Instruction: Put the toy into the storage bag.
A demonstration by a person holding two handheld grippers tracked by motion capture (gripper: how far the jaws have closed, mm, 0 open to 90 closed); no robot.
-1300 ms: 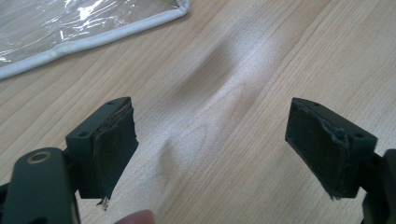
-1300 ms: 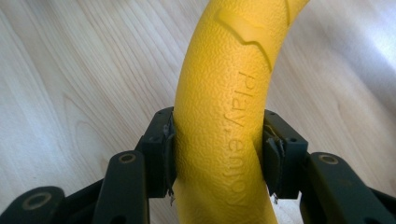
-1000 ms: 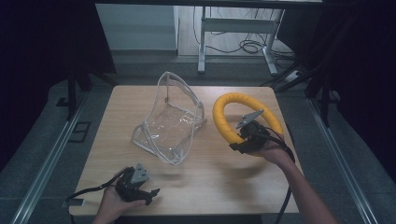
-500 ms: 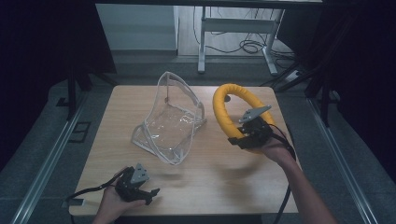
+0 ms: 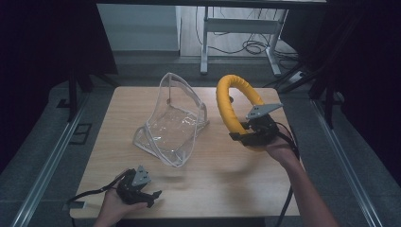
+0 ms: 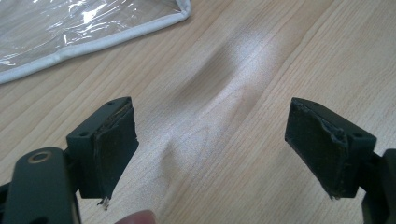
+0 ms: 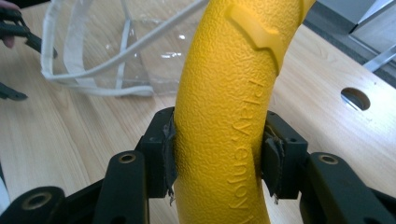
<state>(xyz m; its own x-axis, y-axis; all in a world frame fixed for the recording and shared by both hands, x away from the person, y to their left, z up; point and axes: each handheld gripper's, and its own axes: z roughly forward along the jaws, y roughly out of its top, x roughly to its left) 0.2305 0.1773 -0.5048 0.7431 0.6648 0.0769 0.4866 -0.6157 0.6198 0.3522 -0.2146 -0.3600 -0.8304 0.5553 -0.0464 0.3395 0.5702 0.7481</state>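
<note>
While your right claw [image 5: 242, 135] is squeezing the yellow ring [image 5: 231, 104] tight, the ring is standing up off the table [image 5: 227, 175] like an arch. In the right gripper view, the two black pads are pressing on both sides of the bumpy yellow ring [image 7: 224, 126], so this claw is gripping it.

The clear bag [image 5: 172, 120] is the place you are most likely heading for. From your right claw it is sitting at about nine o'clock, near but not touching the ring. The bag is leaning, and I think its open mouth is facing up and toward the far side of the table, but I cannot tell for sure. The ring's long side is running from near you to far away, toward twelve o'clock.

Your left claw [image 5: 149, 196] is resting at the near edge of the table, at about seven o'clock from the bag. In the left gripper view its jaws are standing wide apart with nothing between them, and the white edge of the bag [image 6: 93, 37] is lying just ahead.

Your right hand is the one carrying the ring, and your left is the free one for the bag.
</note>
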